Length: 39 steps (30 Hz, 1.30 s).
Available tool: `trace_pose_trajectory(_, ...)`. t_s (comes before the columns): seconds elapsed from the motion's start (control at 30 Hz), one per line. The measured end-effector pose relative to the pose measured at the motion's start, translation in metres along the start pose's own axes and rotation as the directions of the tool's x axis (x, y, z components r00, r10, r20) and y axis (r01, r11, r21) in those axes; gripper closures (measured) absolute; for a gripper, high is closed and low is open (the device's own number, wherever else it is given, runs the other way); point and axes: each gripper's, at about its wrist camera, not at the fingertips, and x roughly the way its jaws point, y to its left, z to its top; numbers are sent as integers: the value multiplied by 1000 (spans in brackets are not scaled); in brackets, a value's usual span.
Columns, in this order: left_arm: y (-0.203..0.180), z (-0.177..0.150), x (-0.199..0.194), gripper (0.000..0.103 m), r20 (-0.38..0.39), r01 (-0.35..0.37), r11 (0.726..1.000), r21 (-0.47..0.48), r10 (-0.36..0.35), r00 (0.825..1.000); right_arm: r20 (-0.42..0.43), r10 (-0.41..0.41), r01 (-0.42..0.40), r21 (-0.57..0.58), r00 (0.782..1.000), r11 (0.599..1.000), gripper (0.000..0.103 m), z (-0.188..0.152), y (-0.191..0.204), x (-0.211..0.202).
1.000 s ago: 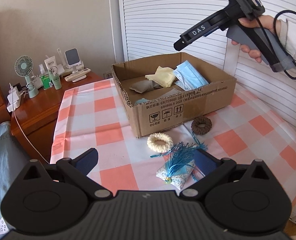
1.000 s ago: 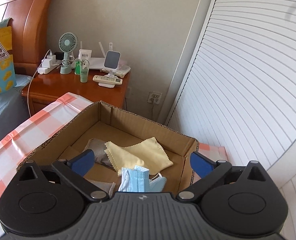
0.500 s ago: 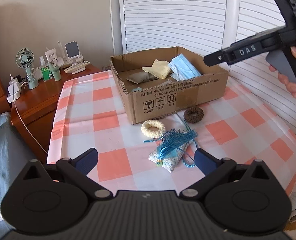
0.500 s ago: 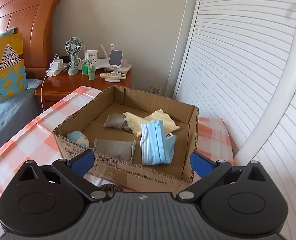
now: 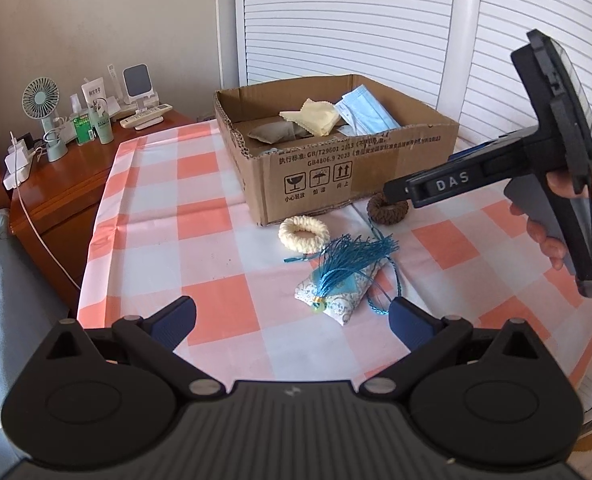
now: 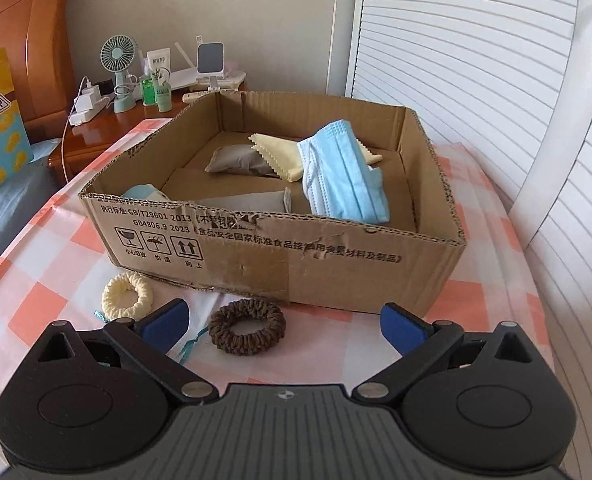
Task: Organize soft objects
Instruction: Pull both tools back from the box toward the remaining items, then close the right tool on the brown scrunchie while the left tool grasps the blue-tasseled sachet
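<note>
Your left gripper (image 5: pixel 291 316) was spread wide and empty, with the sachet (image 5: pixel 338 286) at its 12 o'clock, unseen from the right wrist. Your right gripper (image 6: pixel 283 320), also wide and empty, framed the brown scrunchie (image 6: pixel 247 326); at 12 sat the box (image 6: pixel 336 264) holding the mask (image 6: pixel 344 172).

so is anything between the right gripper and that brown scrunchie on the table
Nothing visible. The right gripper is open and empty, and the brown scrunchie lies on bare tablecloth just ahead of its fingertips, slightly left of centre. The cardboard box sits behind it, the cream scrunchie off to the left.
</note>
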Motion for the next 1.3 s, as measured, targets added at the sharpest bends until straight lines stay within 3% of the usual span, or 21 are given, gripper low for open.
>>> trace_pose_trajectory(0.33, 7, -3, 15, 1, -25, 25, 1000, -4, -25, 999, -65, -75, 76, 8, 995, 997, 0, -4, 8, 42)
trace_pose_trajectory(0.53, 10, -4, 27, 1, -50, 36, 999, -20, -37, 998, -82, -76, 82, 77, 994, 994, 0, -18, -21, 34)
trace_pose_trajectory(0.93, -2, 5, 59, 1, -90, 104, 994, 38, -100, 991, -33, -68, 70, 47, 997, 996, 0, -39, -33, 14)
trace_pose_trajectory(1.03, -6, 8, 65, 6, -77, 129, 990, 64, -124, 989, -30, -67, 68, 46, 997, 997, 0, -40, -33, 13)
trace_pose_trajectory(1.13, -7, 13, 68, 21, -60, 161, 984, 73, -157, 986, -22, -66, 67, 46, 998, 997, 0, -41, -33, 12)
trace_pose_trajectory(1.2, -8, 16, 70, 43, -55, 186, 979, 79, -182, 982, -16, -67, 68, 47, 998, 997, 0, -43, -33, 12)
trace_pose_trajectory(1.3, -10, 18, 77, 62, -76, 212, 973, 89, -205, 976, -14, -68, 68, 46, 998, 997, 0, -43, -33, 11)
